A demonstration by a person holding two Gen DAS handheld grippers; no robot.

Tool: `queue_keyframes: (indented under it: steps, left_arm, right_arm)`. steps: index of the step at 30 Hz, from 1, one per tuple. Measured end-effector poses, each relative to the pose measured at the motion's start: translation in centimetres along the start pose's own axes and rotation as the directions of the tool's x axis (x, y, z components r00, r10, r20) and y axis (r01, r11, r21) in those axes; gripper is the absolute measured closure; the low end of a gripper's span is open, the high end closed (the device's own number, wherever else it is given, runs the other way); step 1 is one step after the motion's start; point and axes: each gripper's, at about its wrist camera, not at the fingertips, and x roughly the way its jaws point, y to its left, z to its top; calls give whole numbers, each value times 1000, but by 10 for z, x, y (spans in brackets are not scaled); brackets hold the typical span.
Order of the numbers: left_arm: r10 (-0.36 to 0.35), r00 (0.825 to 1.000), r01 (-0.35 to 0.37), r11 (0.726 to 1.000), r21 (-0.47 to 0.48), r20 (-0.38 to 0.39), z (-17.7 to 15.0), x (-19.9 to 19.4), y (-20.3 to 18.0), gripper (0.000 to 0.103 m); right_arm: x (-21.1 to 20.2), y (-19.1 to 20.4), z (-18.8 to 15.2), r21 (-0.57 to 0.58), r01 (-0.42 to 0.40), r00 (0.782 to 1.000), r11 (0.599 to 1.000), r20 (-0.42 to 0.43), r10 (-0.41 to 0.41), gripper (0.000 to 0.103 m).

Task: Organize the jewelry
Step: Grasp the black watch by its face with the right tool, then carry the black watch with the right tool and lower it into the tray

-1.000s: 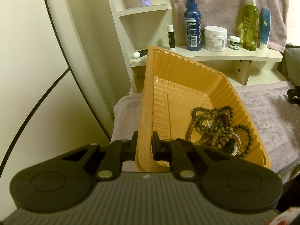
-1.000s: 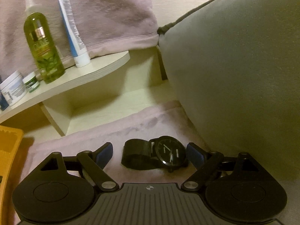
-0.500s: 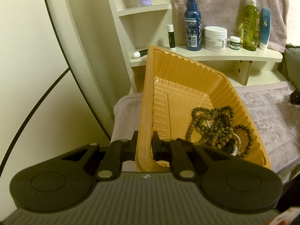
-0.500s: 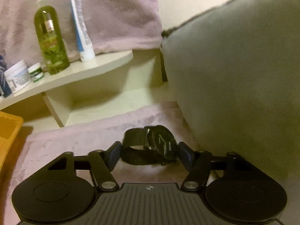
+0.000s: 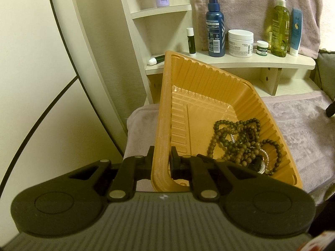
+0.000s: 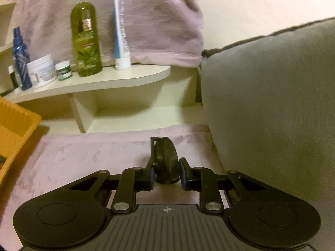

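Note:
My left gripper (image 5: 161, 160) is shut on the near rim of an orange ribbed plastic tray (image 5: 201, 96) and holds it tilted over the pink towel (image 5: 301, 125). Brown bead strands (image 5: 236, 138) and a pearl piece lie tangled in the tray's lower right corner. My right gripper (image 6: 166, 172) is shut on a black wristwatch (image 6: 165, 159), pinched edge-on and raised above the pink towel (image 6: 83, 156). A corner of the tray (image 6: 14, 123) shows at the left of the right wrist view.
A cream shelf (image 5: 240, 62) behind holds a blue spray bottle (image 5: 215, 25), a white cream jar (image 5: 240, 44), a green bottle (image 6: 85, 37) and a blue-white tube (image 6: 121, 33). A grey cushion (image 6: 272, 94) stands at the right. A cream wall panel (image 5: 41, 73) is at the left.
My right gripper closed around the watch and lifted it off the towel, turning it edge-on. The left gripper and tray have stayed put.

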Motion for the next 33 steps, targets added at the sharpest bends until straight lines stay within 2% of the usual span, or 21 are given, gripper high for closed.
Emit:
queue_keyframes:
  steps: [15, 33]
  left_arm:
    - [-1, 1000, 1, 1000, -1, 0, 1, 0, -1, 92]
    - [-11, 1000, 11, 1000, -3, 3, 4, -4, -3, 92]
  right_arm:
    - [-25, 27, -6, -218, -16, 1000, 976, -8, 14, 81]
    - [-42, 61, 6, -303, -88, 996, 949, -13, 88, 81]
